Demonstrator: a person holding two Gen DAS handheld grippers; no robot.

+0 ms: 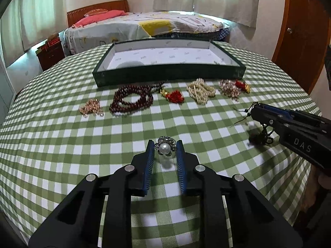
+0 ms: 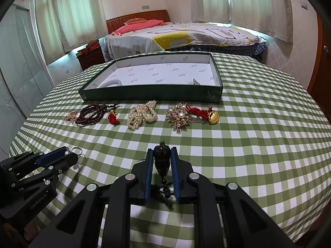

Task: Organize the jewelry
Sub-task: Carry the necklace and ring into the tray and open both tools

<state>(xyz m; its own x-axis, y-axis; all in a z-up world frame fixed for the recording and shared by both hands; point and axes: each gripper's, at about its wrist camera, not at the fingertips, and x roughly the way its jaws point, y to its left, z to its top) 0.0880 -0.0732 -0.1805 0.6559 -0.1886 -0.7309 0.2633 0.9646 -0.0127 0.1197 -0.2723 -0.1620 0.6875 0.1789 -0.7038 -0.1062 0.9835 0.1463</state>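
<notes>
On the green-checked tablecloth (image 1: 62,144), we start at the left with a small rose-gold piece (image 1: 91,107). Just beside it lies a coil of dark red beads (image 1: 130,100) ending in a red tassel with a gold charm (image 1: 174,97). Next comes a heap of pearl strands (image 1: 200,91), then a gold-and-pearl cluster brooch (image 2: 180,114) touching a red cord with a gold pendant (image 2: 213,117). Behind this row sits the dark green tray (image 1: 165,74), its white lining mostly bare.

Nearer to us, our left gripper (image 1: 165,147) is clamped on a pearl flower ring (image 1: 164,147), its blue pads (image 1: 150,161) pressing the ring's petals just above the cloth. Well to the right of it, our right gripper (image 2: 162,155) is clenched on a black pendant (image 2: 161,156), whose black tassel (image 2: 163,190) hangs down between the fingers.
</notes>
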